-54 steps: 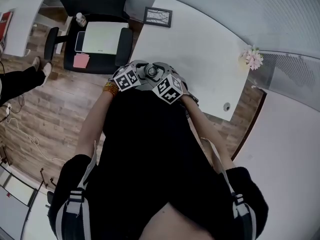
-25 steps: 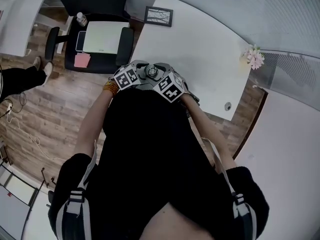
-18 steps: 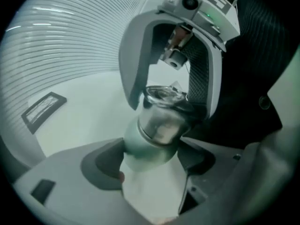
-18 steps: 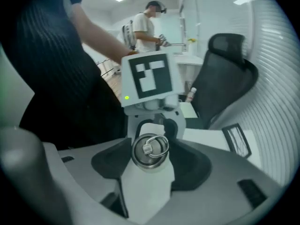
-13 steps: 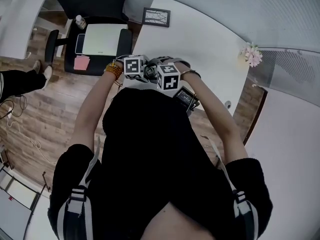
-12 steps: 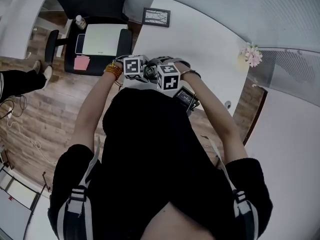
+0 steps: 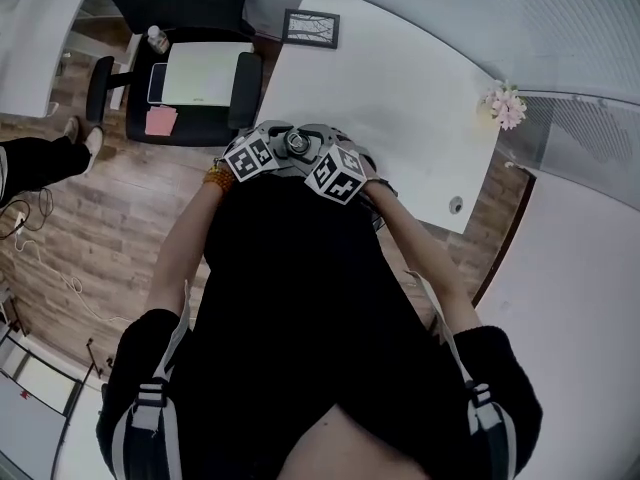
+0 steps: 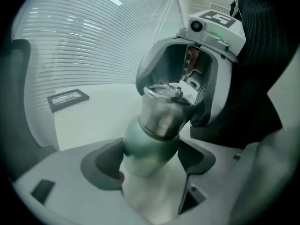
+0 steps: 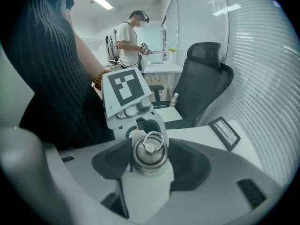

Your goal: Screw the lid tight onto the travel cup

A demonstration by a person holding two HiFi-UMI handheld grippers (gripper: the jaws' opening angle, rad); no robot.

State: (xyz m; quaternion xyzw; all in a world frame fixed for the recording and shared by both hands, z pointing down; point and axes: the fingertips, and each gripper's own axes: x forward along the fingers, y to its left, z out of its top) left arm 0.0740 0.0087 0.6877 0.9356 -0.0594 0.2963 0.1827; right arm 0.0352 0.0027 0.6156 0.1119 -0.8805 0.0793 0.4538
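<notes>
left tool [image 8: 149,163] angled down, clamps travel cup [image 8: 154,139] | right tool [image 9: 151,165] steeper, jaws just closing, pinching lid [image 9: 150,153]

white table [image 7: 400,88] runs under and beyond both grippers. framed picture [image 7: 310,28] lies on it well ahead of the left gripper [image 8: 150,161], near the far edge. pink flowers [image 7: 507,108] sit well off to the right of the right gripper [image 9: 151,163]. small round dark spot [image 7: 456,205] further right, by the table edge.
</notes>
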